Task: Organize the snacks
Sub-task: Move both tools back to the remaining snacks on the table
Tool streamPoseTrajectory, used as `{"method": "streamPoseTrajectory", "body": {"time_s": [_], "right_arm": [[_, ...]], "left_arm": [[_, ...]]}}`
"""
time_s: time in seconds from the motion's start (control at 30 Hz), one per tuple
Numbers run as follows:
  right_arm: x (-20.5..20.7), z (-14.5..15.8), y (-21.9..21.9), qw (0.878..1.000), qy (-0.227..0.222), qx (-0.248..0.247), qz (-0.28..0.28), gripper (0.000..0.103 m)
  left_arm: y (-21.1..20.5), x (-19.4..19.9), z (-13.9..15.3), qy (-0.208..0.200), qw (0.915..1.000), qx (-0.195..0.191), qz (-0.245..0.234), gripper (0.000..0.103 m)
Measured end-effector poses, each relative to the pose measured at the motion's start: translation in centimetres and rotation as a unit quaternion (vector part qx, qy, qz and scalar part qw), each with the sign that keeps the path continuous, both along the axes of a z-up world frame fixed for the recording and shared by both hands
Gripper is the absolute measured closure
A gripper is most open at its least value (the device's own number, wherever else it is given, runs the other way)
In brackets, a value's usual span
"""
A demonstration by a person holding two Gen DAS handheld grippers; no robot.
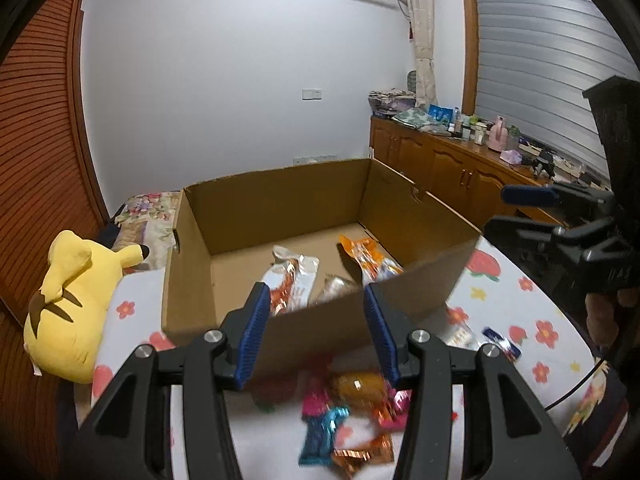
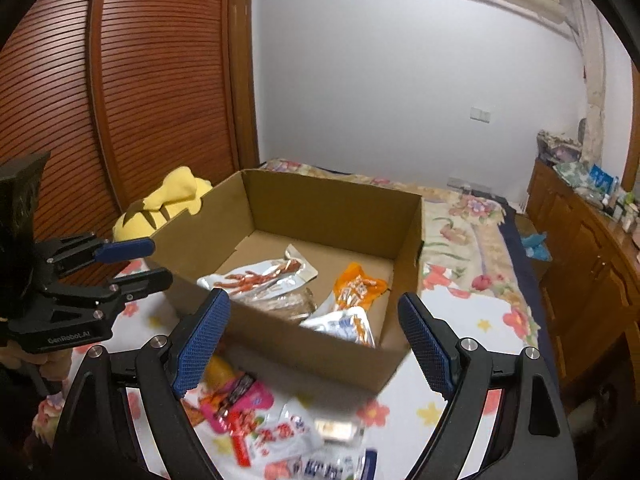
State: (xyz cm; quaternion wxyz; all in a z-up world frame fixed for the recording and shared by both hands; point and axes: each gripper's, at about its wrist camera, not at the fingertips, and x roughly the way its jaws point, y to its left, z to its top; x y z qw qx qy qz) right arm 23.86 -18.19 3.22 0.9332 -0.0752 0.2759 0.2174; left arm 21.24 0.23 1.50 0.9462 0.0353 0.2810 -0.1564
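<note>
An open cardboard box [image 1: 280, 200] [image 2: 332, 208] stands on the flowered bed. Inside lie a silver packet [image 1: 294, 282] [image 2: 260, 276], an orange packet [image 1: 366, 258] [image 2: 356, 286] and a few others. Loose snacks [image 1: 344, 424] lie blurred on the sheet before the box, among them a pink packet [image 2: 240, 400] and a white one [image 2: 288, 436]. My left gripper [image 1: 318, 320] [image 2: 148, 264] hovers over them at the box's near wall, open, with nothing between its pads. My right gripper [image 2: 316, 340] [image 1: 500, 210] is wide open and empty near the box's right corner.
A yellow plush toy [image 1: 68, 304] [image 2: 168, 204] lies left of the box. A wooden cabinet [image 1: 448, 164] with cluttered top runs along the right wall. Louvered wooden doors [image 2: 140, 100] stand on the left. The flowered sheet [image 1: 520, 320] stretches right of the box.
</note>
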Motion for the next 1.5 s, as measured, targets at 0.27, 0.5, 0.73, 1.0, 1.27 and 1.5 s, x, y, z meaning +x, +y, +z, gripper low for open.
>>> {"method": "streamPoseTrajectory", "body": {"time_s": [0.27, 0.5, 0.73, 1.0, 1.27, 1.5], "right_arm": [[-4.3, -1.3, -1.3, 1.0, 0.009, 0.004, -0.017, 0.015], [-6.2, -3.6, -2.6, 0.999, 0.028, 0.001, -0.036, 0.015], [-6.6, -6.4, -3.6, 0.997, 0.058, -0.008, -0.041, 0.015], [-5.9, -10.1, -4.2, 0.994, 0.094, -0.019, -0.052, 0.015], [-4.4, -13.0, -4.5, 0.99, 0.123, -0.034, -0.061, 0.015], [-3.3, -14.1, -4.7, 0.987, 0.14, -0.036, -0.065, 0.015]], "left_arm": [[-0.3, -3.9, -2.0, 0.016, 0.9998, 0.007, -0.008, 0.055], [-0.8, -5.5, -4.7, 0.041, 0.9991, 0.011, -0.01, 0.055], [-0.9, -6.3, -7.5, 0.071, 0.9974, 0.011, 0.0, 0.055], [-1.1, -6.2, -10.4, 0.098, 0.9951, 0.013, 0.005, 0.055], [-1.4, -6.3, -10.4, 0.096, 0.9952, 0.017, 0.001, 0.055], [-1.3, -6.3, -10.5, 0.099, 0.995, 0.017, 0.0, 0.055]]}}
